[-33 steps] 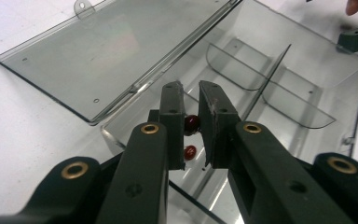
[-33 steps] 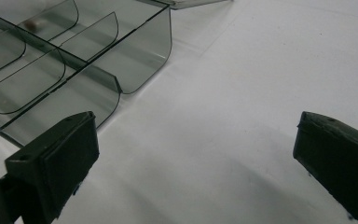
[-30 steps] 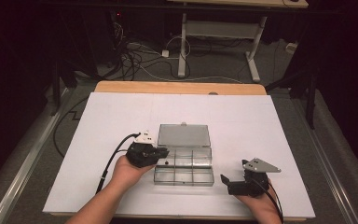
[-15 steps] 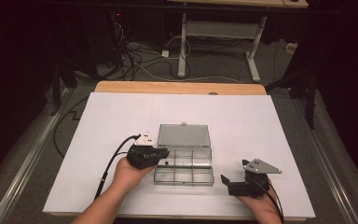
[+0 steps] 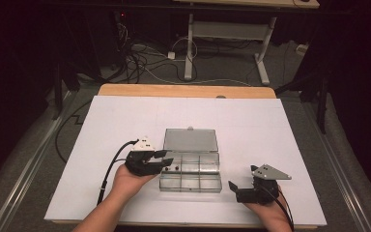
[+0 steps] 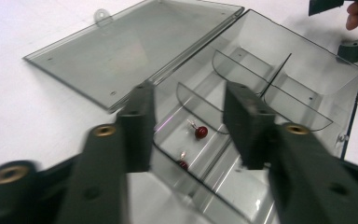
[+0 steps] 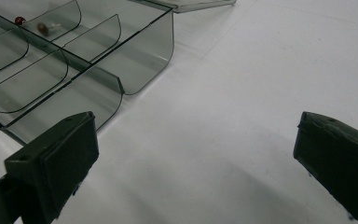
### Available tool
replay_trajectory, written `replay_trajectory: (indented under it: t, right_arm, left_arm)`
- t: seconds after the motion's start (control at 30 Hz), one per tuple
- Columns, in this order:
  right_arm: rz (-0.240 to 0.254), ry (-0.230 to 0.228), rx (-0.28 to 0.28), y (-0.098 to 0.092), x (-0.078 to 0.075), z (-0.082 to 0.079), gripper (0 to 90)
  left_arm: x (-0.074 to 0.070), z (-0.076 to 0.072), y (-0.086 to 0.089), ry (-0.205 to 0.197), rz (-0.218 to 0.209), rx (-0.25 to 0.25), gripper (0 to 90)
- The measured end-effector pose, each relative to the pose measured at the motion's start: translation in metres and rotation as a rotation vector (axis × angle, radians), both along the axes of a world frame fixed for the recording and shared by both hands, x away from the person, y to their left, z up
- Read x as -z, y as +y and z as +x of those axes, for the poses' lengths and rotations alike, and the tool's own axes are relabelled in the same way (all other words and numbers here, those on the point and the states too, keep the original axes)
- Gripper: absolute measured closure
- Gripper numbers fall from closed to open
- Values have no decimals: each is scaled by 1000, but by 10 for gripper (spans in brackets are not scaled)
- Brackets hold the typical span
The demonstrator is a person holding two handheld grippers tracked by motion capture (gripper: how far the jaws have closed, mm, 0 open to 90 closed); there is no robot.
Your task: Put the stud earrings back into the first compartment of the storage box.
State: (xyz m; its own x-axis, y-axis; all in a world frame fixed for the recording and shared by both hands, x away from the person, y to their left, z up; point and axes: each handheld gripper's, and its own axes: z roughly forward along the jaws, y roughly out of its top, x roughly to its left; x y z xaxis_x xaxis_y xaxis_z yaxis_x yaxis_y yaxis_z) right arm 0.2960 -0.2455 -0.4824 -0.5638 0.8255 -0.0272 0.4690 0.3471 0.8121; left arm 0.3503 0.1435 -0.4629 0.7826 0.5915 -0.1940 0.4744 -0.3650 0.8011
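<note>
- A clear box (image 5: 191, 169) lies open on the white worktop (image 5: 270, 130), near the person's edge; its lid (image 5: 190, 140) is folded flat on the far side.
- The box is split into six compartments, two rows of three.
- Two red beads (image 6: 201, 132), each on a short pin, lie in one compartment at the box's left end, far row as the high view gives it. In the left gripper view they sit close together, one nearer the camera (image 6: 182, 164); they look apart, though that is not certain. The other compartments in sight hold nothing.
- Left tongs (image 5: 166, 159): held in the left hand (image 5: 128, 179) at the left end of the box, tips over that beaded compartment. The jaws have just been opening and now stand released, a clear gap between them (image 6: 191, 126). Nothing is gripped; the beads lie below, in line with the gap, untouched by the pads.
- Right tongs (image 5: 234, 186): held in the right hand (image 5: 265, 205) on the worktop to the right of the box, apart from it. The jaws are spread wide, released, with bare worktop between them (image 7: 196, 154).
- In the right gripper view the box's near corner (image 7: 121, 88) lies at the upper left, clear of both jaws.
</note>
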Motion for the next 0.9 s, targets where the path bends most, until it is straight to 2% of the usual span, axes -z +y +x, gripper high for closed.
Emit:
replay_trajectory:
  t: [0.17,0.3,0.47,0.6,0.77,0.9]
  right_arm:
    - [3,-2,1,-1,0,0,6]
    - [1,-4,-2,-1,0,0,4]
    - [0,-2,-2,0,0,0,4]
    - [-1,-2,-1,0,0,0,3]
    - [4,-4,2,-1,0,0,3]
    - [-1,-14,0,0,0,-2,2]
  left_arm:
    - [3,-9,14,-27,-9,-18,351]
    - [9,-16,23,-31,-6,-30,189]
    - [19,-23,32,-34,-6,-19,115]
    - [22,-24,39,-25,-10,-38,5]
    - [28,-25,49,-39,2,-66,0]
    - [35,-19,61,-18,-14,-94,0]
